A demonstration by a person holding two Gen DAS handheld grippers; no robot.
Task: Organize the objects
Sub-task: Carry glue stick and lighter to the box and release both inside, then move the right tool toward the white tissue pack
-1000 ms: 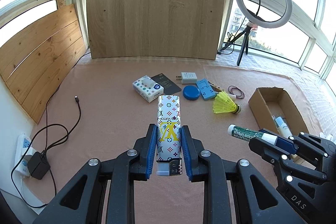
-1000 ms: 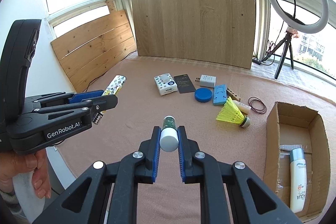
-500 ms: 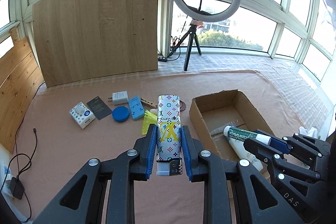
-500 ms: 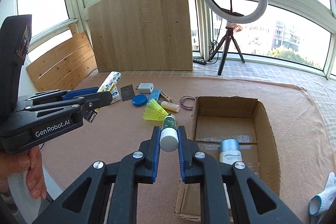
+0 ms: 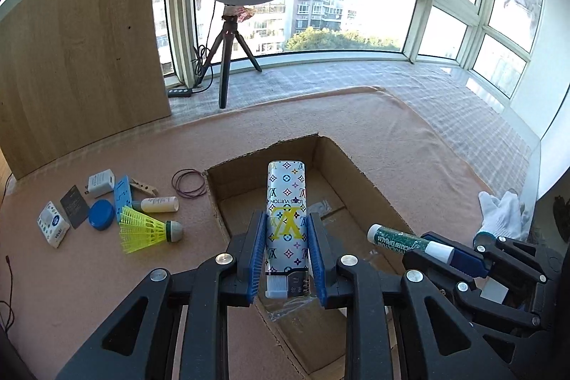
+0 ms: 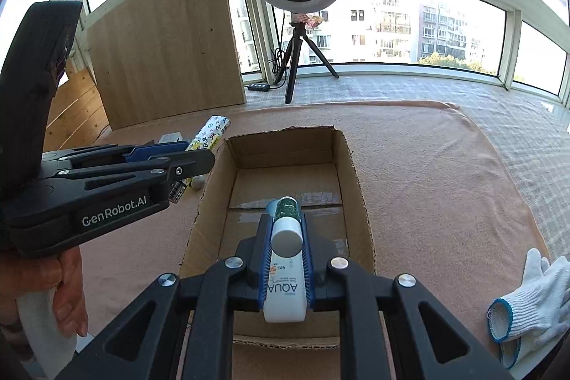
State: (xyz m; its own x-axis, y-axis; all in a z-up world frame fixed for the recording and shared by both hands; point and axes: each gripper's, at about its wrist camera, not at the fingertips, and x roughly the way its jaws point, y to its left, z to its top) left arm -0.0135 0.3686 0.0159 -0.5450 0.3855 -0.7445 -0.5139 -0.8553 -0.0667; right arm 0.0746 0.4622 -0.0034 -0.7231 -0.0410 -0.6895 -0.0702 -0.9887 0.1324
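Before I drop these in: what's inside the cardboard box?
Inside the cardboard box: one white AQUA bottle lying on the floor. The right tool and its green tube hide part.

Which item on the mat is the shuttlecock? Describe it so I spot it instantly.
Find the open cardboard box on the pink mat. Left of it lies a cluster of small items; the shuttlecock is the nearest one, the only neon-yellow piece, with a fanned skirt and grey cap.

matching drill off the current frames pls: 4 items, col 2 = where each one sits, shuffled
1. patterned case
2. green tube
3. sunscreen bottle
4. shuttlecock

A. lying in the cardboard box
B. held in the left gripper
C. on the pink mat, left of the box
D. held in the right gripper

Pairs: 1-B, 2-D, 3-A, 4-C
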